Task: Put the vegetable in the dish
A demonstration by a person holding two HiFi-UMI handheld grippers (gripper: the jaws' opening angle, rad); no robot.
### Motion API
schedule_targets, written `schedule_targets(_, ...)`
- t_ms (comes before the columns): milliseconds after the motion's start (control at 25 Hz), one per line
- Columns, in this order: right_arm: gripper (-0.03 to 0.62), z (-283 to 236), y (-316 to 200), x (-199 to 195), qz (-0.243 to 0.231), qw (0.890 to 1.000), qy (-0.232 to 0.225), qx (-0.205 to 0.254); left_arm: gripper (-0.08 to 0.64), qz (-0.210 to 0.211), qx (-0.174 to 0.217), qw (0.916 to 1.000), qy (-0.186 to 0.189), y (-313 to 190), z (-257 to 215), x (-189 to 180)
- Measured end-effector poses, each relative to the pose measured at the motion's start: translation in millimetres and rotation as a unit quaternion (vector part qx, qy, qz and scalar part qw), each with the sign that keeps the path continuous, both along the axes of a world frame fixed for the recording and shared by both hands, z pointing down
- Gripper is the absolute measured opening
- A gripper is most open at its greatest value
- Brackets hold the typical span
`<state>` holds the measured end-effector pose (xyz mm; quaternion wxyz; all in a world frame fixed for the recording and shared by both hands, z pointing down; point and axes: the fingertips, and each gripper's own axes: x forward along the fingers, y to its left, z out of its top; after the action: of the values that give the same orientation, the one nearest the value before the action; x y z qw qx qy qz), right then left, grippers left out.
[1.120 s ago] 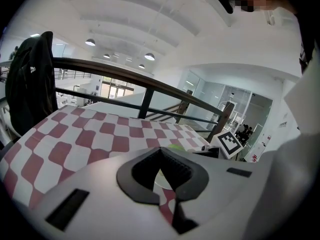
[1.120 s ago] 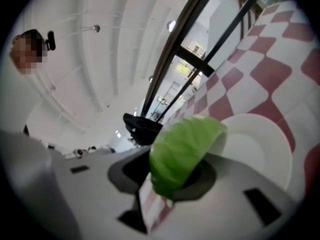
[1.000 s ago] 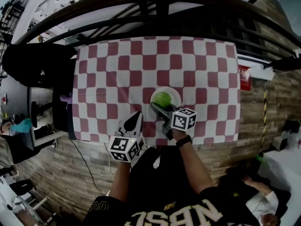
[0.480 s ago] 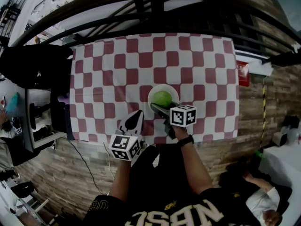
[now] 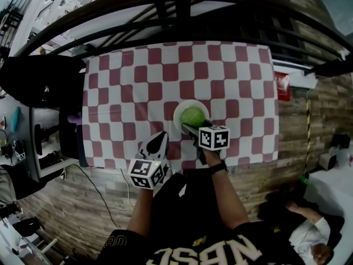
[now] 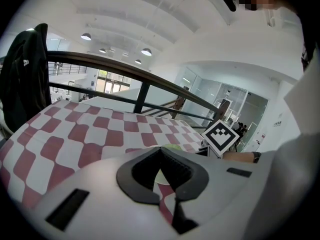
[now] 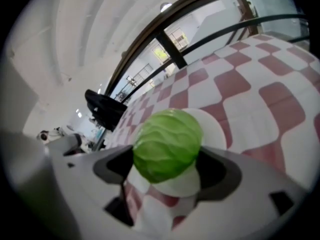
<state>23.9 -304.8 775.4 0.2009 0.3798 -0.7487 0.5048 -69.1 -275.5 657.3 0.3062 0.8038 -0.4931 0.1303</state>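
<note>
Release step: cabbage is in the dish, right tool letting go.

Right tool (image 7: pixel 166 176) has its jaws opening, straddling the green cabbage (image 7: pixel 167 144), which sits on the white dish (image 7: pixel 212 129) just below centre of the head view, on the checkered tabletop (image 5: pixel 138 76). Placement looks done. Next move: open fully and back straight out toward the lower frame edge without clipping the cabbage, as it's round and could roll off. Left tool (image 5: pixel 158 142), lower left of the dish, has jaws together and holds nothing.

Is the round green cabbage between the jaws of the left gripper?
No: the left gripper holds nothing; the round green cabbage lies on the round white dish.
</note>
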Motion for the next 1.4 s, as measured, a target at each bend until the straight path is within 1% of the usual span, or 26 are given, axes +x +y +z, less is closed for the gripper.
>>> schedule_targets(200, 0.390, 0.7, -0.7, 5.4, -0.003, 0.999, 0.036, 0.003, 0.018, 0.004, 0.000, 1.0000, 0.004, -1.3, -0.9, -2.3)
schedule_targets(280, 0.399, 1.7, 2.1, 9.4, -0.013, 0.998, 0.068, 0.004, 0.018, 0.006, 0.001, 1.0000, 0.005, 0.1, -3.2, -3.8)
schedule_targets(440, 0.447, 1.4, 7.4, 17.7, -0.024, 0.991, 0.128, 0.022, 0.018, 0.005, 0.009, 0.9999, 0.009, 2.5, -10.4, -10.9)
schedule_targets(560, 0.457, -4.7, 11.7, 26.2, -0.027, 0.986, 0.161, 0.035, 0.018, 0.004, 0.018, 0.9997, 0.012, 4.6, -18.7, -16.4)
schedule_targets(680, 0.456, -20.1, 19.8, 28.3, -0.019, 0.987, 0.154, 0.046, 0.018, 0.004, 0.025, 0.9995, 0.016, 10.2, -27.8, -20.9)
schedule_targets(760, 0.456, -39.4, 25.0, 26.6, -0.012, 0.987, 0.142, 0.069, 0.018, 0.004, 0.033, 0.9992, 0.020, 14.2, -36.2, -23.0)
schedule_targets(880, 0.453, -82.9, 29.9, 13.3, -0.018, 0.984, 0.124, 0.128, 0.018, 0.006, 0.051, 0.9984, 0.024, 17.3, -56.0, -26.5)
schedule_targets(960, 0.440, -117.6, 31.9, 1.4, -0.027, 0.977, 0.116, 0.175, 0.018, 0.009, 0.068, 0.9974, 0.023, 17.1, -73.6, -28.2)
schedule_targets(1000, 0.419, -135.9, 32.8, -4.0, -0.029, 0.973, 0.115, 0.199, 0.018, 0.010, 0.077, 0.9967, 0.022, 16.8, -83.5, -29.1)
schedule_targets(1080, 0.318, -173.9, 34.9, -14.0, -0.028, 0.962, 0.114, 0.248, 0.018, 0.011, 0.099, 0.9948, 0.021, 16.1, -105.2, -31.4)
schedule_targets(1120, 0.278, -192.9, 36.4, -19.2, -0.025, 0.955, 0.113, 0.273, 0.018, 0.012, 0.110, 0.9936, 0.021, 15.7, -116.9, -32.7)
schedule_targets(1160, 0.233, -211.7, 38.5, -24.6, -0.024, 0.948, 0.112, 0.298, 0.018, 0.012, 0.122, 0.9923, 0.021, 15.7, -129.0, -33.9)
schedule_targets(1240, 0.122, -248.4, 46.6, -35.3, -0.019, 0.932, 0.109, 0.345, 0.018, 0.013, 0.146, 0.9891, 0.017, 18.6, -153.4, -35.8)
schedule_targets(1280, 0.083, -265.4, 52.4, -40.1, -0.014, 0.926, 0.104, 0.363, 0.018, 0.014, 0.157, 0.9873, 0.015, 21.6, -165.1, -36.5)
schedule_targets(1320, 0.055, -281.3, 58.6, -43.9, -0.007, 0.921, 0.096, 0.378, 0.018, 0.015, 0.169, 0.9853, 0.012, 25.0, -176.7, -36.9)
schedule_targets(1400, 0.023, -310.1, 69.6, -48.5, 0.012, 0.911, 0.080, 0.404, 0.018, 0.017, 0.196, 0.9804, 0.009, 31.7, -198.9, -37.1)
